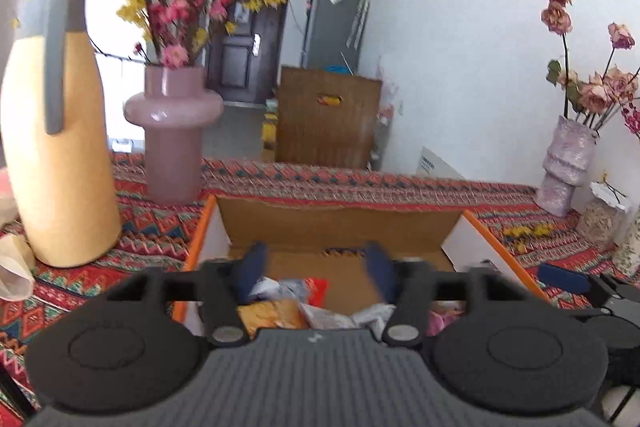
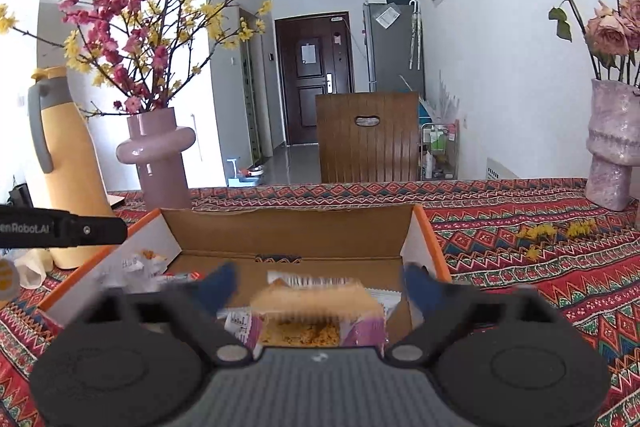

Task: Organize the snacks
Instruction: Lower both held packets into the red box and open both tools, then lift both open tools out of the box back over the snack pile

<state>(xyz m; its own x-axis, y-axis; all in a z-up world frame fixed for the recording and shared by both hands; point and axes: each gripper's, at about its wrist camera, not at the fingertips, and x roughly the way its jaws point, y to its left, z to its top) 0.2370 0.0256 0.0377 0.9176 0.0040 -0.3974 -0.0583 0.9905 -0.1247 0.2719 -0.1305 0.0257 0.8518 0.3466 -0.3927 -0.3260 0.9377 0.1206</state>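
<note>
An open cardboard box (image 1: pixel 340 223) with orange edges sits on the patterned tablecloth; it also shows in the right wrist view (image 2: pixel 288 231). Several snack packets (image 1: pixel 288 303) lie inside it. My left gripper (image 1: pixel 316 267) is open above the box, nothing between its blue fingers. My right gripper (image 2: pixel 324 287) is open over the box, with a purple snack packet (image 2: pixel 316 311) blurred between the spread fingers, not clamped. More packets (image 2: pixel 160 267) lie at the box's left side. The left gripper's body (image 2: pixel 64 227) shows at the left edge of the right wrist view.
A yellow thermos jug (image 1: pixel 56 131) and a pink vase with blossom branches (image 1: pixel 172 131) stand left of the box. A textured vase with dried roses (image 2: pixel 612 143) stands at the right. Fallen yellow petals (image 2: pixel 552 231) lie on the cloth. A wooden chair (image 2: pixel 368 139) stands behind the table.
</note>
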